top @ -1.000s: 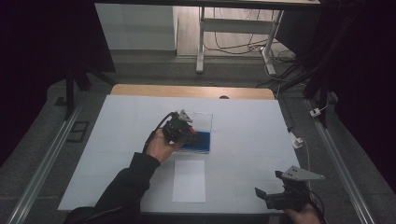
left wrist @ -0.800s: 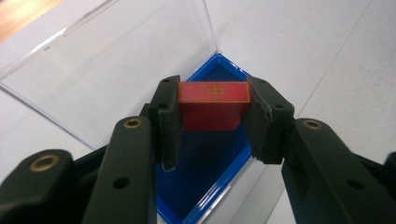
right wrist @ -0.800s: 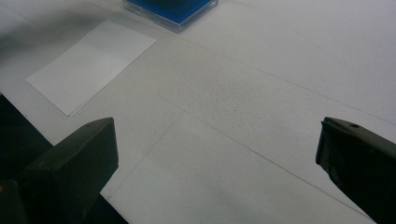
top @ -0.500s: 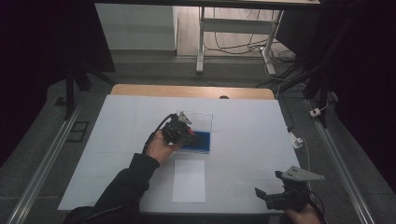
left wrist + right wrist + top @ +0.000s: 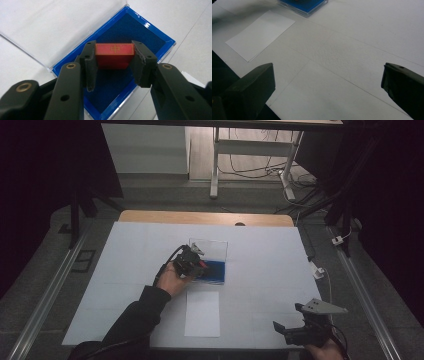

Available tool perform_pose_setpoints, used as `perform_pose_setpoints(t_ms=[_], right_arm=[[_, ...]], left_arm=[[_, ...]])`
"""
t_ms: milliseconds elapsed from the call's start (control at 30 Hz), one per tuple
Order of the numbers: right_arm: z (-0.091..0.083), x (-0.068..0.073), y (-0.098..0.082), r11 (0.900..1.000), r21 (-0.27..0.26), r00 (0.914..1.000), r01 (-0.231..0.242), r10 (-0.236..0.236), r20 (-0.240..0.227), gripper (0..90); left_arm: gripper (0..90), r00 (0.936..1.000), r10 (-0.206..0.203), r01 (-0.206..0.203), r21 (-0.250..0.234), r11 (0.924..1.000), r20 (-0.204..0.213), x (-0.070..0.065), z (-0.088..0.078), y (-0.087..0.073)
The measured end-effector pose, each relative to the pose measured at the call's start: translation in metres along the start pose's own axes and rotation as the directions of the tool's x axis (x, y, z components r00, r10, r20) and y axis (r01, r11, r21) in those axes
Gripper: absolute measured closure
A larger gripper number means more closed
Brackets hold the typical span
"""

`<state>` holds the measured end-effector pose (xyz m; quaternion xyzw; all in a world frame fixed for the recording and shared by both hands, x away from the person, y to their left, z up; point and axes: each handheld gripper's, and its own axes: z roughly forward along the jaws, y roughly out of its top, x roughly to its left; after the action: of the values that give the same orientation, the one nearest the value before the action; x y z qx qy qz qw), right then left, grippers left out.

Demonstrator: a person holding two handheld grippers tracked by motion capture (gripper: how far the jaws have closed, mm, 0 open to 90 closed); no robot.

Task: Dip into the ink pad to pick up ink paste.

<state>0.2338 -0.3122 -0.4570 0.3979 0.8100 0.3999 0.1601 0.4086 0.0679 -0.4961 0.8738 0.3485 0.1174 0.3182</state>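
Left gripper view: left hand-held gripper (image 5: 113, 66) clamps red stamp (image 5: 114, 55) inside blue rim (image 5: 150, 28).

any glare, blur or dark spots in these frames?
High view: room around the table near black. Left gripper view: sharp red stamp, glare on the blue ink pad rim, near jaws soft. Right gripper view: dim, both jaws blurred, paper sheet evenly lit.

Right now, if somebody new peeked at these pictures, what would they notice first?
Probably the small red block with a gold mark, pinched between the left gripper's black jaws above the deep blue pad of an open clear plastic case mid-table. Then the white paper sheet lying just in front of the case, and the right gripper waiting open near the table's front right edge.
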Motion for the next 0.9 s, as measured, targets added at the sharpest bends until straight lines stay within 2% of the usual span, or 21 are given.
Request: perform_pose_setpoints(t_ms=[167,400,600,700,800,900], right_arm=[[0.000,0.000,0.000,1.000,0.002,1.0000,0.002,-0.002,0.002,0.0],[0.000,0.000,0.000,1.000,0.000,1.0000,0.001,-0.001,0.002,0.0],[0.000,0.000,0.000,1.000,0.003,1.0000,0.001,-0.001,0.001,0.0],[0.000,0.000,0.000,1.000,0.006,1.0000,0.001,-0.001,0.000,0.0],[0.001,0.000,0.000,1.000,0.008,1.0000,0.000,0.000,0.000,0.0],[0.001,0.001,0.000,1.000,0.007,1.0000,-0.001,0.001,0.001,0.0]], left_arm=[[58.9,1.0000,-0.007,0.007,-0.003,1.0000,-0.001,-0.001,0.000,-0.001],[58.9,0.9992,0.023,-0.024,-0.016,0.9996,-0.032,-0.006,0.000,-0.005],[59.0,0.9935,0.081,-0.085,-0.046,0.9953,-0.080,-0.014,0.000,-0.010],[59.0,0.9957,0.065,-0.068,-0.045,0.9966,-0.065,-0.012,0.001,-0.010],[59.0,0.9995,0.022,-0.023,-0.038,0.9990,-0.024,-0.005,0.001,-0.008],[59.0,0.9999,-0.011,0.011,-0.026,0.9996,0.012,0.001,0.001,-0.006]])
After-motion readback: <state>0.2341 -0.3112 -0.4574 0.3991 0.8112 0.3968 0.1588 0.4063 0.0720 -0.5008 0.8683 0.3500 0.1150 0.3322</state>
